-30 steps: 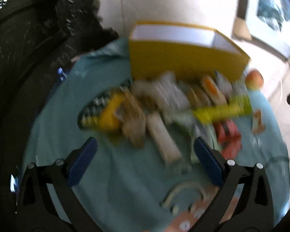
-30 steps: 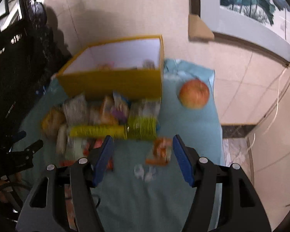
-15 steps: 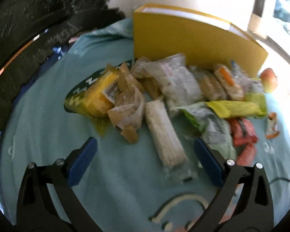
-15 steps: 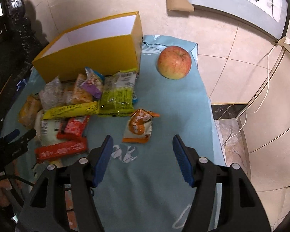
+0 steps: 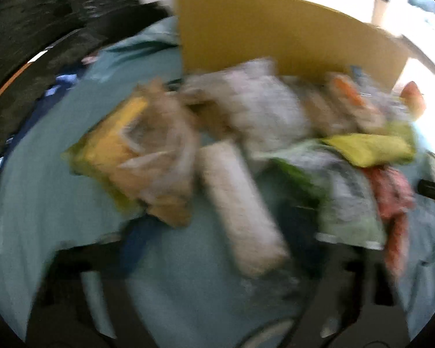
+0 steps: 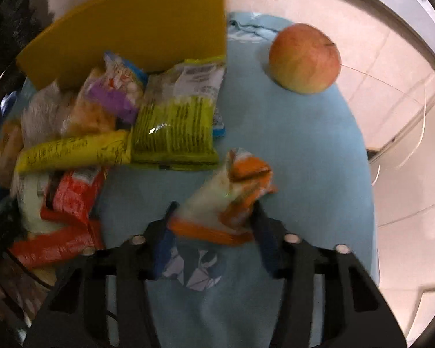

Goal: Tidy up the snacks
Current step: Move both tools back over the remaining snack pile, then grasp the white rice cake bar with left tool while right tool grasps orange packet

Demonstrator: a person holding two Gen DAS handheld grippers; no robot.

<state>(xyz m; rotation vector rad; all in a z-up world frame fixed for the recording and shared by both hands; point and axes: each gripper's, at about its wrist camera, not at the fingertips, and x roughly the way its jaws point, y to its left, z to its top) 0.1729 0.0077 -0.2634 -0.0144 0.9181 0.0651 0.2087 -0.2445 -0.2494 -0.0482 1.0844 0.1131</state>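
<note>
Blue cloth [image 6: 304, 150] covers your table, with one yellow box [image 6: 136, 29] at the top and one apple [image 6: 304, 58] upper right. Your right claw [image 6: 214, 232] has just been closing and pinches the orange packet [image 6: 232, 200], long axis tilting up-right. Your left claw [image 5: 217, 232], closing too, straddles the pale bar [image 5: 237, 203]; contact is too blurred to tell.

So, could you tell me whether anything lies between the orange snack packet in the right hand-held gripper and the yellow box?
Yes. The orange packet sits between the right hand-held gripper's closing pads. Between it and the yellow box lies the green packet, part of the snack pile against the box's front wall.
</note>
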